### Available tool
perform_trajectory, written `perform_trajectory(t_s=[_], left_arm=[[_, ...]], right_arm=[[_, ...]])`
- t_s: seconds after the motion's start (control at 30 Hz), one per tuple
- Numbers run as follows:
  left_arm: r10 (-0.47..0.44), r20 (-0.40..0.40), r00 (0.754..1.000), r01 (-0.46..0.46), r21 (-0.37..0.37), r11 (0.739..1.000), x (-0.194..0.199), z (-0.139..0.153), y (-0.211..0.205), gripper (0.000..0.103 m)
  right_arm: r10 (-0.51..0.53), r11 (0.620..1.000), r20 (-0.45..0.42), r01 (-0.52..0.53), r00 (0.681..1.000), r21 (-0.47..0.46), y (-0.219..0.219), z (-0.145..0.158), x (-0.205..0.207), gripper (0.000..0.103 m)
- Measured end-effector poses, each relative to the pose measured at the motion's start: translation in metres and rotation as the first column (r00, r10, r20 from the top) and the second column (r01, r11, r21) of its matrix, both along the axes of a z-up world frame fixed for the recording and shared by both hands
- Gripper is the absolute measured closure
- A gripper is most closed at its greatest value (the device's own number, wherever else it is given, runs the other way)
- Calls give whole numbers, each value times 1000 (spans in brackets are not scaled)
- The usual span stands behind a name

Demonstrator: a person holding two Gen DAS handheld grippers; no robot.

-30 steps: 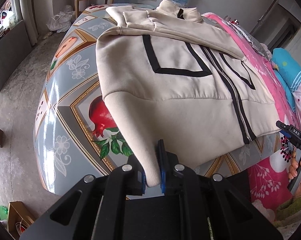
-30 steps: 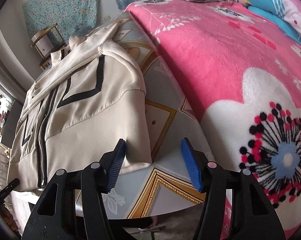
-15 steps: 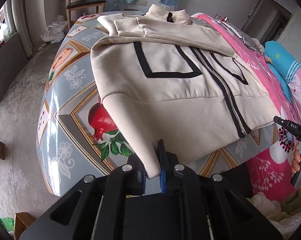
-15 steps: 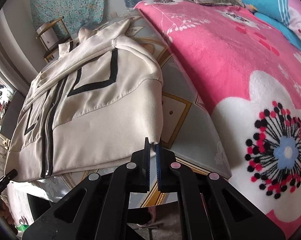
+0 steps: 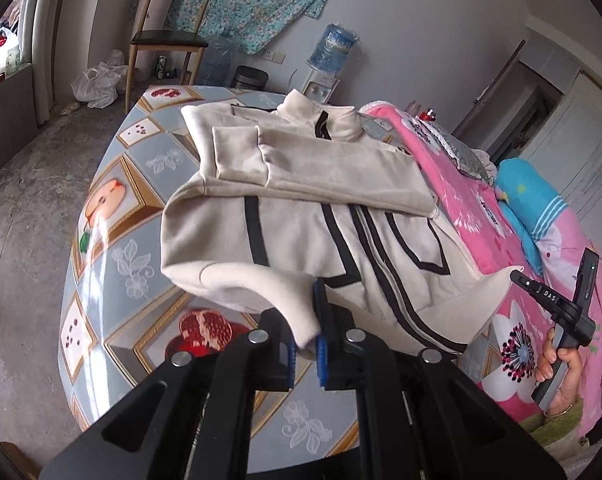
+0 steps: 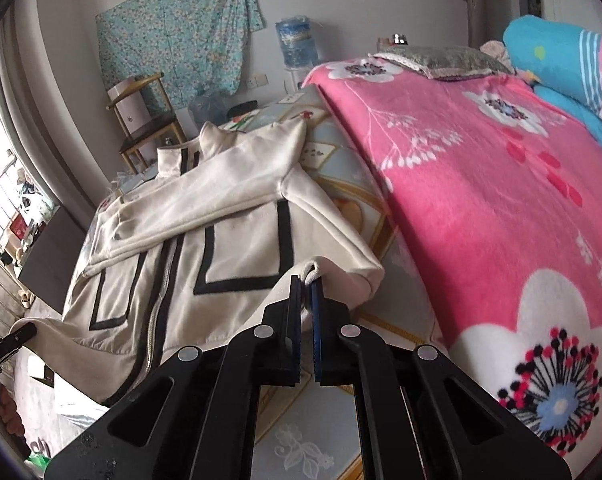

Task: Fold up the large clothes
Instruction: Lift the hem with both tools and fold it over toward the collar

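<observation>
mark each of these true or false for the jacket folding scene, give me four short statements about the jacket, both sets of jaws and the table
1. The left gripper has its jaws shut on the cream jacket hem. True.
2. The right gripper hangs open and empty. False: its jaws pinch the other hem corner.
3. The jacket's sleeves are folded across its chest. True.
4. The jacket lies on the pink blanket. False: it lies on the fruit-patterned table, beside the blanket.

The right claw, open beside the hem corner a second ago, has been closed on the cream jacket. Both bottom corners have been lifted off the tabletop, the left one by the left claw, and the hem is carried toward the collar.
</observation>
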State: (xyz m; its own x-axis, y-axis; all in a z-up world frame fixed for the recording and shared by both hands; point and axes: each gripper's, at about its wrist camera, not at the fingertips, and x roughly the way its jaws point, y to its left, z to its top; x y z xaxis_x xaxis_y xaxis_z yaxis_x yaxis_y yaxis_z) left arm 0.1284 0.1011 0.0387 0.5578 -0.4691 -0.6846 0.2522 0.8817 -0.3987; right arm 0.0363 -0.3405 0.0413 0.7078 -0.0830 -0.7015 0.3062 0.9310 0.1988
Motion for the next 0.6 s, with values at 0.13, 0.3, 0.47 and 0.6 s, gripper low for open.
perform_trajectory(t_s=[0.13,0.3,0.47,0.6], left_arm=[[18,14,1000,-18,-3,1000,30,9,3,95],[60,-25,998,-60,-11,998,71,3,6,95],[99,-72,992,-100,0,995,102,-18,9,93],[159,-102,982,-158,20,987,112,-36,15,77]], right_arm=[[19,1000,23,-18,1000,-20,-5,8,35,99],[33,999,25,-33,999,-21,-11,4,80,99],[33,999,-3,-33,999,9,-20,-17,119,98],[39,999,-57,-36,998,41,-27,-41,141,74]])
